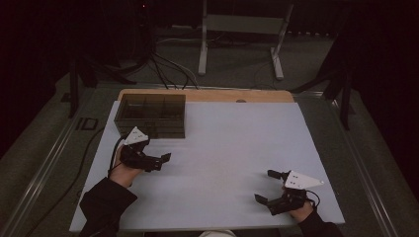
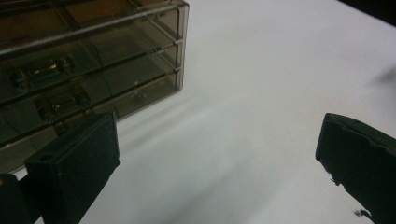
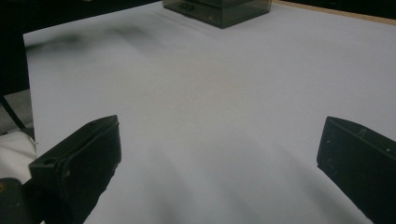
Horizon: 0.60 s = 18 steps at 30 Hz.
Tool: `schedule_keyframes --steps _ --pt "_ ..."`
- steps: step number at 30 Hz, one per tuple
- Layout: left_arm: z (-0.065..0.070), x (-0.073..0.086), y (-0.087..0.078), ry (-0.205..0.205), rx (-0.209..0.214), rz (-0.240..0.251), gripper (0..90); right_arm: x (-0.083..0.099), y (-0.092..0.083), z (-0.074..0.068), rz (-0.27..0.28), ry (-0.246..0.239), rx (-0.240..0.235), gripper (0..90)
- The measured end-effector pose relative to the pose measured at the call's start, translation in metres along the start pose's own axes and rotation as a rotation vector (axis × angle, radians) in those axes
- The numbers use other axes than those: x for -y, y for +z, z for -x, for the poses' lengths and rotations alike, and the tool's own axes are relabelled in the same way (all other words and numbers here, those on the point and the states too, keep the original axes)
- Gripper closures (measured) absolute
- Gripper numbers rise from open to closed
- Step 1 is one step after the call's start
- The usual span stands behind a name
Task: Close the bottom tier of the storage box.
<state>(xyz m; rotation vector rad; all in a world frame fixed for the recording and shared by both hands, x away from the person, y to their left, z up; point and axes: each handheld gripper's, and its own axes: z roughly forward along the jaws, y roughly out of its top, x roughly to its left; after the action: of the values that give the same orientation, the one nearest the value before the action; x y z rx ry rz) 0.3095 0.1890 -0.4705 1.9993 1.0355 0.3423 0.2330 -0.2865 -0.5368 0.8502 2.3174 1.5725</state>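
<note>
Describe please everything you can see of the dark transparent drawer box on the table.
The drawer box is smoky, see-through plastic, rectangular, standing upright on the white table surface near its far left corner. The left gripper view shows stacked drawers, all pushed in, with small metal-looking pulls on their fronts. Dividers show through its top. The left gripper, jaws open, hovers just before it without touching.
</note>
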Motion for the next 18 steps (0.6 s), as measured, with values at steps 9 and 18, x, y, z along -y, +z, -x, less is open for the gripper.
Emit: schedule_keyframes --steps 9,18 --pt "0.005 0.016 -0.006 -0.004 0.003 0.024 0.9 0.000 0.000 0.000 -0.001 0.002 0.000 0.0" --pt "0.009 0.034 -0.012 0.001 -0.010 0.030 0.9 0.000 0.000 0.000 -0.003 -0.001 0.000 0.0"
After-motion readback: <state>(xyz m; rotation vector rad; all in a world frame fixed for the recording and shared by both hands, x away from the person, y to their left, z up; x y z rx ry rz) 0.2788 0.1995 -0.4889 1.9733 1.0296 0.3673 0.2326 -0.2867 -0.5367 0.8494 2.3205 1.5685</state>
